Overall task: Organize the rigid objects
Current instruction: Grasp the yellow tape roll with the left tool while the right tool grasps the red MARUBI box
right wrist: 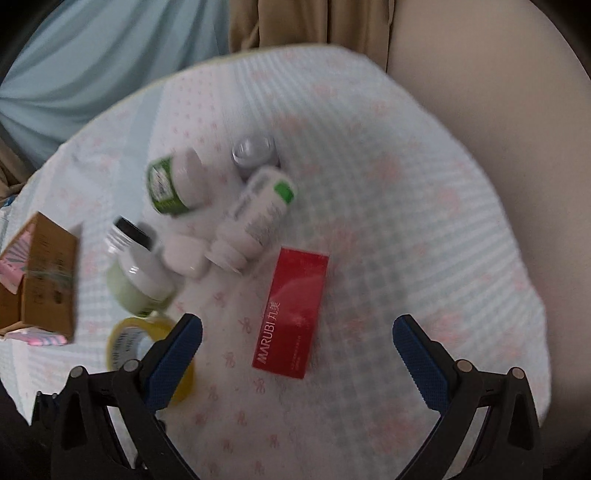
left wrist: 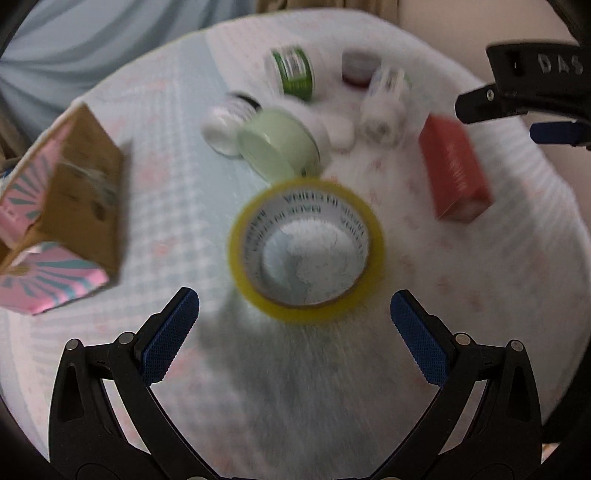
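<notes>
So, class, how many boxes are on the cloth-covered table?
2. The red box lies flat at the middle, ahead of the right gripper; the brown-and-pink cardboard box sits at the left edge. None seem hidden.

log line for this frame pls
left gripper: open, above tape roll | right gripper: open, over red box | held: nothing | bottles: lying clustered

Pale blue curtain (right wrist: pixel 92 66) and tan curtain (right wrist: pixel 295 26) behind patterned tablecloth (right wrist: pixel 406 221).

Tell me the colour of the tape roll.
Yellow tape roll, white inner core; clearest in the left wrist view.
</notes>
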`<state>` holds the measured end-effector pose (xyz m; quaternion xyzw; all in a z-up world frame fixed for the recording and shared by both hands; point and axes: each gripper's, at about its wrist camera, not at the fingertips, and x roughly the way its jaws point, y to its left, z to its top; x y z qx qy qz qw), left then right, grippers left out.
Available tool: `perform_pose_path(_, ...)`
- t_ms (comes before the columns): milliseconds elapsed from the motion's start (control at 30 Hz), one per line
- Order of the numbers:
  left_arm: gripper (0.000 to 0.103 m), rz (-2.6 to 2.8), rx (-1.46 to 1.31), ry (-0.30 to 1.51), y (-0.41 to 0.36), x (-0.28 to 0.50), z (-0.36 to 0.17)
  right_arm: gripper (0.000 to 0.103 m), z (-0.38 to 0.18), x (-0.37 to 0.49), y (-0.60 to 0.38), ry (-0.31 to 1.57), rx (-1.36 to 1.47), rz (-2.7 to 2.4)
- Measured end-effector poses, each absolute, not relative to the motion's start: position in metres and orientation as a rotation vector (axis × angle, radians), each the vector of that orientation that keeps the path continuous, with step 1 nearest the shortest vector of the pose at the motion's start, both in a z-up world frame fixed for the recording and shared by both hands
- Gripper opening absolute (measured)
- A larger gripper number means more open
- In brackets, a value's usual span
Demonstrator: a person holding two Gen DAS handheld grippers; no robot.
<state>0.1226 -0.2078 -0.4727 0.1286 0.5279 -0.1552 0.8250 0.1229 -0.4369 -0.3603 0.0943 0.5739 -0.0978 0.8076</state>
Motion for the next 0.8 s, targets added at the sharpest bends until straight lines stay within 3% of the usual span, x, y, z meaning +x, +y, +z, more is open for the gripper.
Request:
perform_pose_path(233, 0.103, -0.320, 0.271, 1.165, -0.218, 0.143, -0.504, 0.093, -0.405, 0.142, -0.437, 1.293, 0.221, -0.229)
perform_pose_path(400, 0.103, -0.328, 0.262, 1.172, -0.223, 0.160, -0.507, 0.073, -0.420, 0.150, -0.439, 1.340, 0.253, -0.268)
perform_pose_path(467, 0.103, -0.327, 0.269, 1.177, -0.227, 0.168, -0.507, 0.071, -0.423, 0.153, -0.438, 1.349, 0.245, -0.279)
perform_pose_path(667, 0.099, -0.336, 0.234, 1.215, -0.225, 0.178, -0.506, 0.041, -0.431, 0.162, -0.437, 1.375, 0.269, -0.284)
perform_pose_path(800, 0.098, -0.333, 0.233, 1.225, -0.223, 0.182, -0.504, 0.040, -0.431, 0.166, -0.432, 1.383, 0.264, -0.299)
